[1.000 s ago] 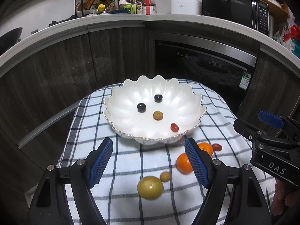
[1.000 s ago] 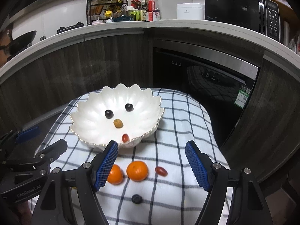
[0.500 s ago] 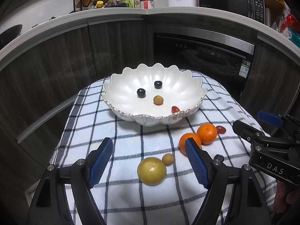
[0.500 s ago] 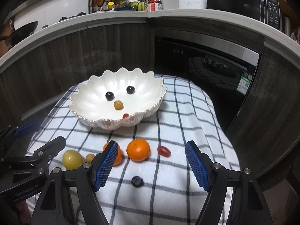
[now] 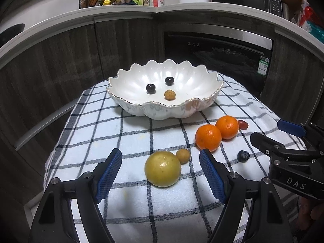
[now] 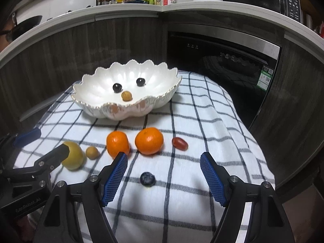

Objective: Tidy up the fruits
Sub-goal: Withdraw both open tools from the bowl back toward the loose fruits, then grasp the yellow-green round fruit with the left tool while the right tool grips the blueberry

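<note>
Blueberry (image 6: pixel 147 179) lies between released right gripper (image 6: pixel 164 174) pads, untouched

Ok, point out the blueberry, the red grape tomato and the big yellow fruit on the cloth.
blueberry (image 6: pixel 147 179), right wrist view, middle of its top.
red grape tomato (image 6: pixel 179 143), right wrist view, middle of its skin.
big yellow fruit (image 5: pixel 162 168), left wrist view, centre of its near side.

My left wrist camera looks forward and down past its fingers, close over the checked cloth (image 5: pixel 121 133), toward the scalloped bowl (image 5: pixel 194 85) and cabinets. My right wrist camera sits just beside it, angled alike. Both share bowl, cloth and, I think, every loose fruit.
</note>
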The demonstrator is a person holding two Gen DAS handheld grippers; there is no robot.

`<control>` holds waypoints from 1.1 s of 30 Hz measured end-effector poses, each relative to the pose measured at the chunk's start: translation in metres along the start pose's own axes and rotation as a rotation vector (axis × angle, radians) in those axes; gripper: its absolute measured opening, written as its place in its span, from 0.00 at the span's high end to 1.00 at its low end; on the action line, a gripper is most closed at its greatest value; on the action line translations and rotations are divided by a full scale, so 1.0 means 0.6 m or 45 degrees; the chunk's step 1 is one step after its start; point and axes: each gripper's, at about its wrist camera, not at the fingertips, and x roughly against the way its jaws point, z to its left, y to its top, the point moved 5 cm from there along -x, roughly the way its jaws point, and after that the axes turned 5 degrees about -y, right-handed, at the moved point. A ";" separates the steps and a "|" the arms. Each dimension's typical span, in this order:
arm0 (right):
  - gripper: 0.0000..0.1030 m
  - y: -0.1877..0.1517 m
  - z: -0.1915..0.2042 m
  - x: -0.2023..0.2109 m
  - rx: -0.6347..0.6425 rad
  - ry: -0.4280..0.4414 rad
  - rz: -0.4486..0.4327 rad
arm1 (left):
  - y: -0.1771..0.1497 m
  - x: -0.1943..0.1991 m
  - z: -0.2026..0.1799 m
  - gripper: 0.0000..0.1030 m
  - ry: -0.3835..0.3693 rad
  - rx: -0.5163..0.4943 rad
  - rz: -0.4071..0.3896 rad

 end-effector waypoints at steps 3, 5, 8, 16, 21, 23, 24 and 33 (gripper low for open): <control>0.27 -0.007 0.002 -0.005 0.013 0.005 0.004 | -0.007 -0.009 -0.001 0.23 -0.004 0.002 0.014; 0.27 -0.009 0.002 -0.009 0.024 -0.002 0.003 | -0.011 -0.013 -0.001 0.23 0.005 -0.001 0.020; 0.27 -0.013 0.005 -0.014 0.032 0.007 0.012 | -0.014 -0.019 0.000 0.23 0.010 -0.001 0.021; 0.27 -0.029 0.018 -0.035 0.059 0.057 0.057 | -0.027 -0.039 0.004 0.24 0.010 0.001 0.051; 0.34 -0.040 0.027 -0.049 0.073 0.077 0.089 | -0.032 -0.051 0.007 0.24 0.008 0.013 0.069; 0.40 -0.044 0.028 -0.056 0.076 0.082 0.109 | -0.033 -0.054 0.008 0.24 0.009 0.017 0.073; 0.44 -0.046 0.029 -0.060 0.075 0.087 0.121 | -0.034 -0.056 0.008 0.24 0.009 0.019 0.077; 0.54 -0.057 0.035 -0.071 0.081 0.116 0.158 | -0.040 -0.070 0.010 0.37 -0.016 0.038 0.117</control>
